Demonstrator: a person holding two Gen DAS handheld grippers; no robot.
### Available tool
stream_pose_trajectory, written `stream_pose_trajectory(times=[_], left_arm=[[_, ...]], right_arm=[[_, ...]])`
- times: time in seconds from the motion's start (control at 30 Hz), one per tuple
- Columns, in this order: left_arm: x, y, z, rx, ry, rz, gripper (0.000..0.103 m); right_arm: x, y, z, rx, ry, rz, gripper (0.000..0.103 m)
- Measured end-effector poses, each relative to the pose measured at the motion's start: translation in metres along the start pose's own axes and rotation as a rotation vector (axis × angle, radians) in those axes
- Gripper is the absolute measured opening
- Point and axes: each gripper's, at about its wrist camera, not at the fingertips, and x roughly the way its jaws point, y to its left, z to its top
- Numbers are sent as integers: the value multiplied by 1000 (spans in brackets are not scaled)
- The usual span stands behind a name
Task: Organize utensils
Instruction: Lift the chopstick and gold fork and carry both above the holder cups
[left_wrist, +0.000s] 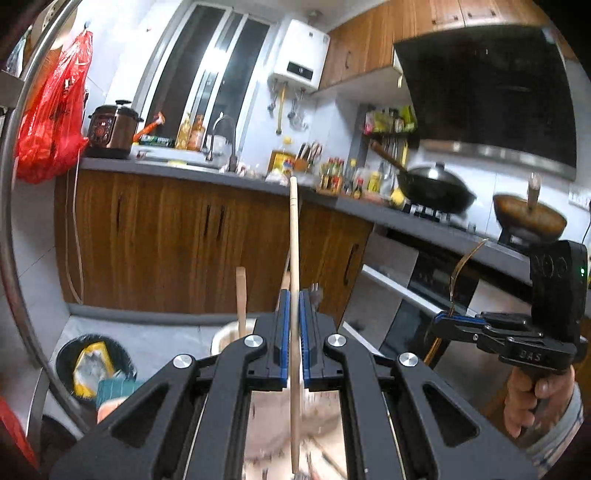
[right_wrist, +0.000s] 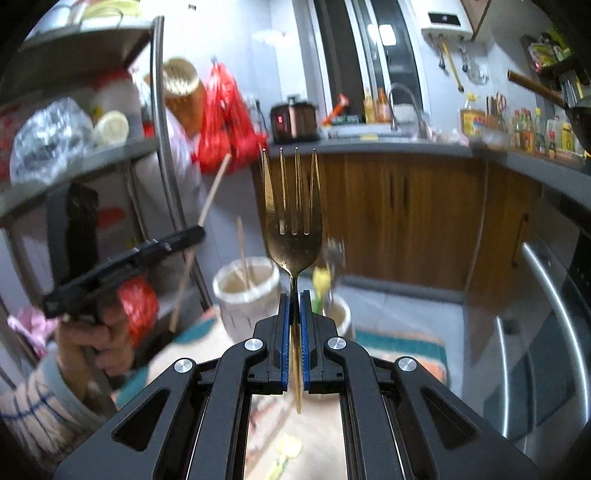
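Wood-fronted kitchen cabinets (right_wrist: 406, 221) and a grey countertop (left_wrist: 184, 171) fill the background, with a wok (left_wrist: 439, 188) on the stove and a steel shelf rack (right_wrist: 162, 147) off to one side. Both grippers are raised above a work surface that is too blurred to read.

Left gripper (left_wrist: 294, 317) has its blue pads pinched tight on a wooden chopstick (left_wrist: 293, 229), which stands nearly upright and reaches well above and below the jaws. Right gripper (right_wrist: 294, 314) is likewise clamped shut on the neck of a gold fork (right_wrist: 293, 206), tines pointing up.

Ahead and below stand two pale utensil holders: one (right_wrist: 245, 291) already carries a chopstick (right_wrist: 242, 251), the other (right_wrist: 341, 314) sits just beside it, half hidden behind the right gripper.

Risks, as I judge them: the chopstick is long and thin and held at one narrow point, so it may pivot in the pads and miss the holder's mouth or catch the rim. The fork is held by its slim neck with its head high, so it could swing or slip. The holders look light and stand close together, so a low approach by either gripper might knock one over, or the two tools could collide.
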Motion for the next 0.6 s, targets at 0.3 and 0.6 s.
stream_pose_trajectory(times=[0.3, 0.6], left_arm=[[28, 15, 24, -35, -109, 10, 5], [64, 29, 19, -51, -110, 47, 5]], right_arm=[[24, -1, 31, -6, -74, 25, 6], [28, -11, 52, 9, -134, -5, 6]])
